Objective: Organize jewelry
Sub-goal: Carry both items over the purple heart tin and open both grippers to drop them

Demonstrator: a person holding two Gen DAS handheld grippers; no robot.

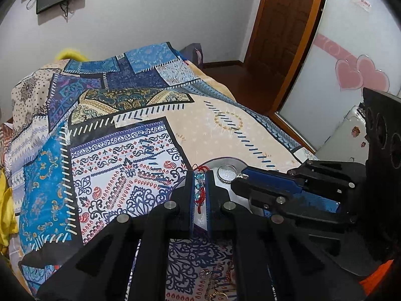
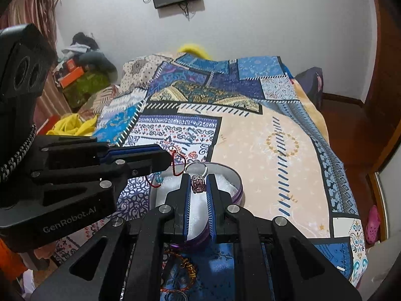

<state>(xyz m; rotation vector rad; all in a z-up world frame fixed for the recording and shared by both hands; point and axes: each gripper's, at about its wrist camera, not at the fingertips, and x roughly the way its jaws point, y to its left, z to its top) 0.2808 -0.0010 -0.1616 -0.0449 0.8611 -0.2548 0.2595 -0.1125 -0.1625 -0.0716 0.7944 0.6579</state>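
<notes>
My left gripper (image 1: pixel 200 188) is shut on a red cord bracelet with turquoise beads (image 1: pixel 200 193) and holds it at the left rim of a round tin (image 1: pixel 225 161). In the right wrist view the left gripper (image 2: pixel 165 160) comes in from the left with the red cord (image 2: pixel 174 165) hanging from its tip. My right gripper (image 2: pixel 199 185) is shut on a silver ring with a pink stone (image 2: pixel 198 183) over the tin's white padding (image 2: pixel 198 205). In the left wrist view the right gripper (image 1: pixel 238 179) holds the ring (image 1: pixel 228 173) over the tin.
The tin (image 2: pixel 238 183) rests on a patterned patchwork bedspread (image 2: pixel 263 150). More jewelry lies near me: a gold and red piece (image 2: pixel 186 266) and small metal pieces (image 1: pixel 208 276). Yellow cloth (image 2: pixel 72 125) lies at the bed's left. A wooden door (image 1: pixel 280 25) stands to the right.
</notes>
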